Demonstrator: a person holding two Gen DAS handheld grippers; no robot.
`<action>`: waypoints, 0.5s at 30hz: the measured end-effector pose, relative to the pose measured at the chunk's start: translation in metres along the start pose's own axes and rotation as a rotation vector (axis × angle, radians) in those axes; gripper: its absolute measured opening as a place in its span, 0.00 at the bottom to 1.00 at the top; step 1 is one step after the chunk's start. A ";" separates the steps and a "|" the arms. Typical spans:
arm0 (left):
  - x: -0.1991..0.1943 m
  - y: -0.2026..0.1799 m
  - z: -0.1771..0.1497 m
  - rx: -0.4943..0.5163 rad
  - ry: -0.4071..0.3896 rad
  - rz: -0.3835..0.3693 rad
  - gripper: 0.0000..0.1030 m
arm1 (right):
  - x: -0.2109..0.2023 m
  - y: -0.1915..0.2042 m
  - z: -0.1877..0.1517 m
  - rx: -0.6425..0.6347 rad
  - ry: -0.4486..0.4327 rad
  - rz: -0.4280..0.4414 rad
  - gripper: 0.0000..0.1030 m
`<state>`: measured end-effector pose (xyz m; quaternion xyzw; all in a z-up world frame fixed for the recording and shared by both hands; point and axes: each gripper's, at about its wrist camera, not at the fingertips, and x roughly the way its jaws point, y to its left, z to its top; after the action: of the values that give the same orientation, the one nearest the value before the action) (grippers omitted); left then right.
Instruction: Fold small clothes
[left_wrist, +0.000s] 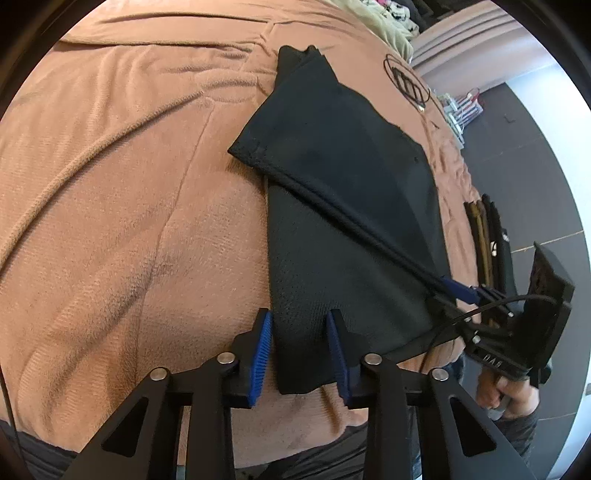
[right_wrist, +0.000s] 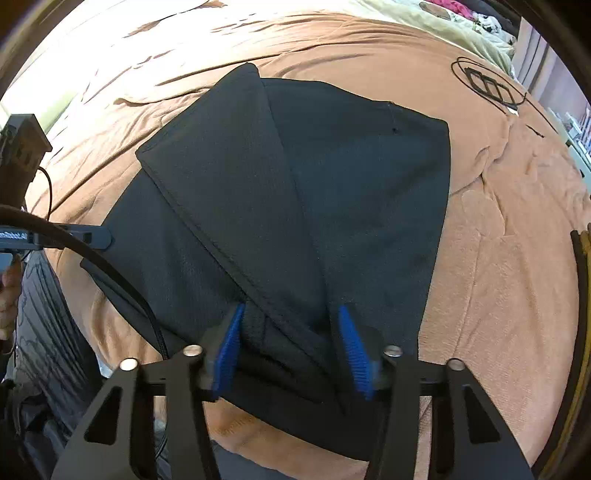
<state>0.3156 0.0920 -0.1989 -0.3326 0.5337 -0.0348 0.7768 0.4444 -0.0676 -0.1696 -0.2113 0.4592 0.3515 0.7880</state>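
Lying between both tongs (left_wrist: 300, 350): black garment (left_wrist: 343, 206)

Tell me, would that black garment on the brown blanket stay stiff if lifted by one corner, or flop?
Probably flop: the black garment lies in soft folds and follows the brown blanket. Its thin, mesh-like weave suggests it is light. The textured weave should give some grip, so it seems unlikely to slip.

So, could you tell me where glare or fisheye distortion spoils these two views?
Right wrist view: the brown blanket is blown out white at upper left, so detail is lost there. Both views: dark corners and bulging edges. Left wrist view: evenly lit, and the black garment shows little texture.
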 end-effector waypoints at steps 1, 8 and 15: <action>0.001 0.000 0.000 0.003 0.001 0.007 0.27 | -0.001 -0.002 -0.001 0.003 0.000 0.007 0.32; 0.004 0.005 0.003 0.000 0.014 0.016 0.20 | -0.008 -0.031 -0.005 0.097 -0.027 -0.014 0.21; 0.002 0.012 0.004 -0.015 0.018 -0.007 0.19 | -0.021 -0.063 -0.006 0.243 -0.067 0.026 0.21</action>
<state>0.3166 0.1027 -0.2063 -0.3399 0.5398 -0.0367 0.7692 0.4809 -0.1206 -0.1532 -0.0963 0.4747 0.3103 0.8180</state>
